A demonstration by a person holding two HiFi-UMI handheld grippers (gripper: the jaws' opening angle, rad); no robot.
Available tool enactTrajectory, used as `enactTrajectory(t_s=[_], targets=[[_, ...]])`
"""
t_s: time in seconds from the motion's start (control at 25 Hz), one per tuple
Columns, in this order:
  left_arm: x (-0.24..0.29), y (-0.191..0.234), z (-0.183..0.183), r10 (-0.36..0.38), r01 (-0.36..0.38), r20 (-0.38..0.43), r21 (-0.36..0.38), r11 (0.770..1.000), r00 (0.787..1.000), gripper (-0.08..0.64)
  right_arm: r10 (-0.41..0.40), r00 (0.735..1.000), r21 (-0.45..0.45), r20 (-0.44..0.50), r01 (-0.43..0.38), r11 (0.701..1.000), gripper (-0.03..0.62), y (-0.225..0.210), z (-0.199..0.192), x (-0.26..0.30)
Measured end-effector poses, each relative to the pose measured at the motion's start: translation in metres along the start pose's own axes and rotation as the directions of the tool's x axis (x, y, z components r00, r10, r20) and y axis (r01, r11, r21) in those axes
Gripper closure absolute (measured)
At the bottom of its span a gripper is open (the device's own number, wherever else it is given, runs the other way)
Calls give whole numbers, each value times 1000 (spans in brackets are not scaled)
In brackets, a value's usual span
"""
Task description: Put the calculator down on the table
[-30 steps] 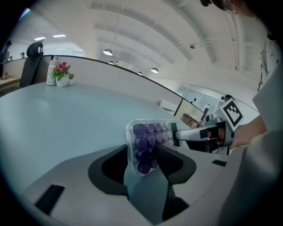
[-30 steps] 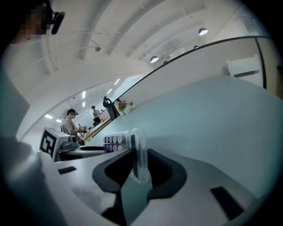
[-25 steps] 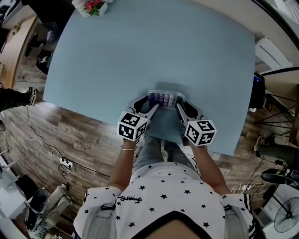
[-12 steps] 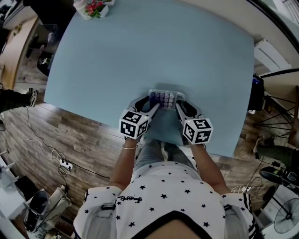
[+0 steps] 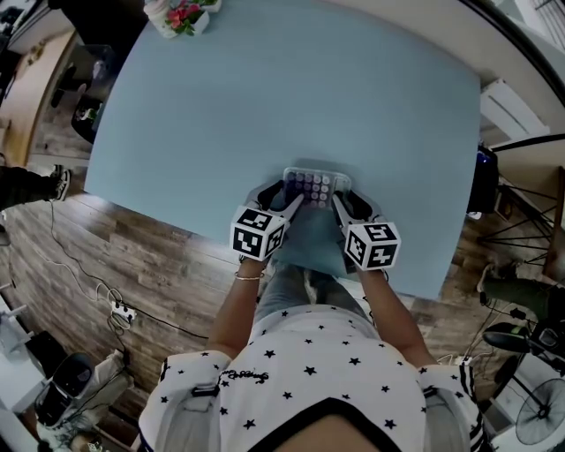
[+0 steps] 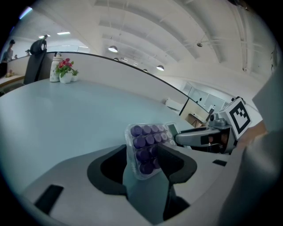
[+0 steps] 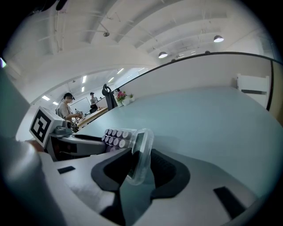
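Since the job is to leave the calculator [image 5: 315,186] on the counter [image 5: 291,88], it makes sense that both tools have come in low at the counter's near edge, one at each end of it. The left tool [image 5: 286,198] takes the keypad end and the right tool [image 5: 341,199] the display end, so it comes down level rather than dropping at one corner. Both sets of jaws have just been opening. Each now stands spread with an end of the calculator between its jaws, and I judge neither is pinching it any longer.

From above, the calculator looks like a small pale slab spanning the two tips, just inside the counter's near edge. That view cannot show whether its underside is flat on the counter. The left gripper view adds rows of purple keys under a clear casing, with the right jaw partly crossing in front of them. The right gripper view gives the thin display end nearly edge-on, with room on either side of it. Only the head view shows the person's place at the counter, and flowers [image 5: 181,15] at its far corner.
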State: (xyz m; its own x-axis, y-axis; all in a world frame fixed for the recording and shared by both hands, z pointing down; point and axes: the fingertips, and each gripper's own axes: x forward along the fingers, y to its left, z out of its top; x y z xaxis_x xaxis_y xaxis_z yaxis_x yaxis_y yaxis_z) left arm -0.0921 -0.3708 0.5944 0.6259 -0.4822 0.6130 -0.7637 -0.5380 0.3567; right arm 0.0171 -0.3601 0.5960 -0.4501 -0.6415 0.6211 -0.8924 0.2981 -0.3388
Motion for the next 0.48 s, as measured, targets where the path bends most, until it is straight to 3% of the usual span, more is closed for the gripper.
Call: enactTrajectory(t_s=[0.48], targets=[[2, 1, 0, 7, -7, -3, -4, 1000, 1000, 337, -14, 1000, -40, -7, 14, 999, 468, -2, 1, 2]])
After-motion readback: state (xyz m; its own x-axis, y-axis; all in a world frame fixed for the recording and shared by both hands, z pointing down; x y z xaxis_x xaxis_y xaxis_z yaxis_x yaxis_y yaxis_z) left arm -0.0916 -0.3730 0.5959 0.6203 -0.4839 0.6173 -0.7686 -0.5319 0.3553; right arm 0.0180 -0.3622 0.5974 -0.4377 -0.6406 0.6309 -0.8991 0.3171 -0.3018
